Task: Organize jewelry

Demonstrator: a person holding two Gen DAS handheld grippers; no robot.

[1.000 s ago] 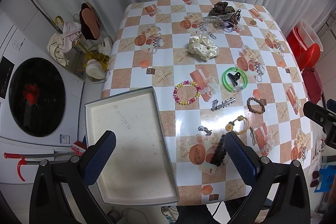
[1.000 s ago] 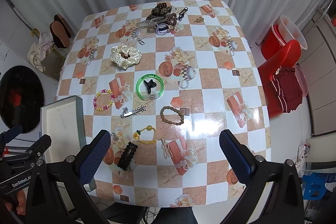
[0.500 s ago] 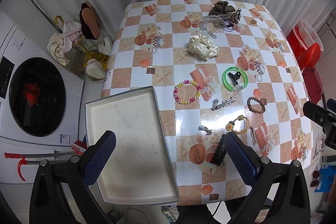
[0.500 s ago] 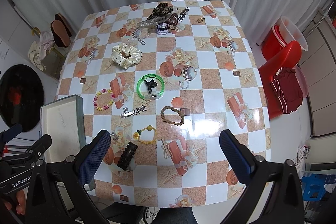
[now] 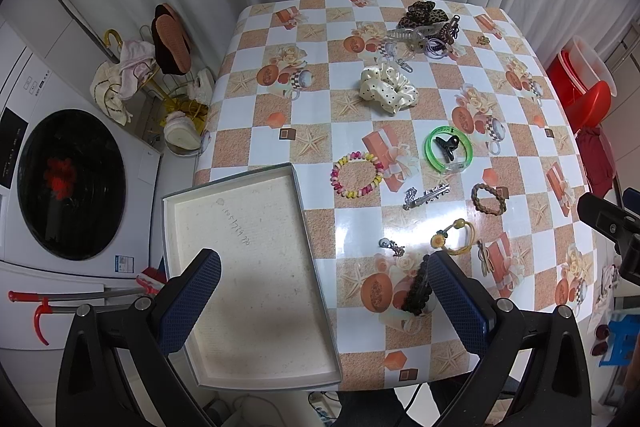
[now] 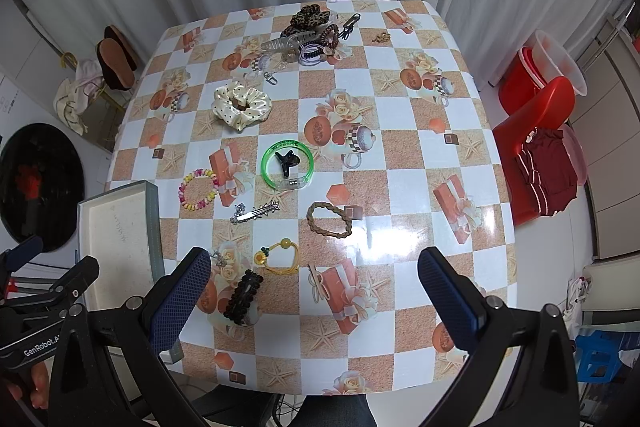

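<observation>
left wrist view: left tongs [image 5: 320, 291] spread wide, gripping nothing, high above the near edge of the table [image 5: 312, 75]. empty tray [image 5: 240, 267] sits at the near-left corner, partly overhanging. nothing sorted yet – judgement: the step is picking a first piece. best bet is the black bead bracelet [image 5: 418, 291], nearest the tray; come straight down, one finger inside the loop, close gently, as it may slide on the glossy cloth.

right wrist view: right tongs [image 6: 314, 291] also wide open and empty, over the near middle. count, spread out singly – 1 black bead bracelet [image 6: 243, 297], 1 yellow hair tie [image 6: 280, 253], 1 brown braided band [image 6: 329, 219], 1 silver clip [image 6: 256, 213], 1 pastel bracelet [image 6: 199, 189], 1 green bangle [image 6: 287, 165] with 1 black claw clip [image 6: 286, 161] inside, 1 cream scrunchie [image 6: 241, 105]. far pile [image 6: 312, 35] is tangled; cannot count it.
</observation>
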